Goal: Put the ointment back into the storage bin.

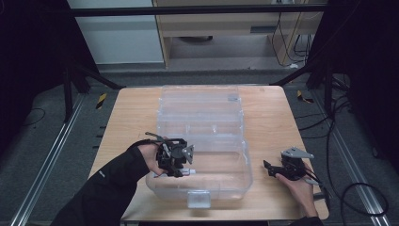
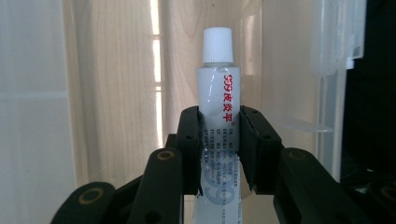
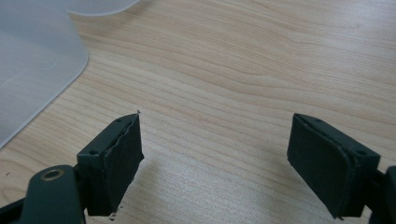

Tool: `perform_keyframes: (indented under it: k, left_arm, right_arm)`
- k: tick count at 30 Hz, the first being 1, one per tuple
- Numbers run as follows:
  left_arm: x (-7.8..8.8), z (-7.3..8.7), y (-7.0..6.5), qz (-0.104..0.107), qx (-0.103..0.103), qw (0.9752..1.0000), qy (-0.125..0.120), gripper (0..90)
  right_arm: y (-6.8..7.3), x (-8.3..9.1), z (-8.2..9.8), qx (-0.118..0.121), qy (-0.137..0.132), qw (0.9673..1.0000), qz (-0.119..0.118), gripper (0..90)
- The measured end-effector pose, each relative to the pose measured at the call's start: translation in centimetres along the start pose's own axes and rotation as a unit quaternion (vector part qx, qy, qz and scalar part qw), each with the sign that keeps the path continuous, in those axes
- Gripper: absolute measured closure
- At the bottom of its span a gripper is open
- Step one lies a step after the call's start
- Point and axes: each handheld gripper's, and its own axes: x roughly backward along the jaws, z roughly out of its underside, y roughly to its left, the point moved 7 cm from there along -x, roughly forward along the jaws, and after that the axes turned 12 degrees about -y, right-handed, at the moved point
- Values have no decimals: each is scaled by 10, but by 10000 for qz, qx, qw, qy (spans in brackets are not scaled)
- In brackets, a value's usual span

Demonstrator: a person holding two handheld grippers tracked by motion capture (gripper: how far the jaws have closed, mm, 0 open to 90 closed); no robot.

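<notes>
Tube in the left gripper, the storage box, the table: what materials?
Tube: looks like soft glossy plastic or laminate, printed, with a ribbed white plastic cap.
Storage box: clear hard plastic; the table shows through it.
Table: pale wood or wood-look laminate, matt, with visible grain.

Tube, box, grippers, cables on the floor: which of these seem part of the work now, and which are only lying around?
In use:
- tube, clamped in the left gripper over the box
- right gripper, open, over the table beside the box

Lying about:
- cables on the floor
- cabinet behind
</notes>
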Motion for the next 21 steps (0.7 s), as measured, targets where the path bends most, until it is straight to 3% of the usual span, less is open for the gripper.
perform_keyframes:
  k: [9, 10, 12, 13, 16, 20, 21]
  left_arm:
    - [-19, 8, 0, 122, 70, 9999, 76, 706]
    - [-20, 9, -2, 100, 268, 9995, 104, 705]
    - [-24, 10, -3, 102, 335, 9993, 93, 705]
    - [-27, 11, -2, 136, 276, 9995, 87, 705]
    - [-32, 14, -3, 140, 399, 9990, 128, 705]
    - [-37, 17, 0, 166, 363, 9991, 173, 705]
    - [-38, 18, -1, 159, 437, 9988, 156, 705]
  right_arm:
    - [0, 0, 0, -5, 10, 10000, -9, 181]
    - [1, 0, 0, -21, 17, 10000, -9, 181]
    - [1, 0, 0, -8, 17, 10000, -13, 180]
    - [1, 0, 0, -20, 18, 10000, -9, 181]
    - [1, 0, 0, -16, 20, 10000, -14, 181]
    - [1, 0, 0, -8, 27, 10000, -23, 180]
    - [1, 0, 0, -4, 29, 10000, -22, 180]
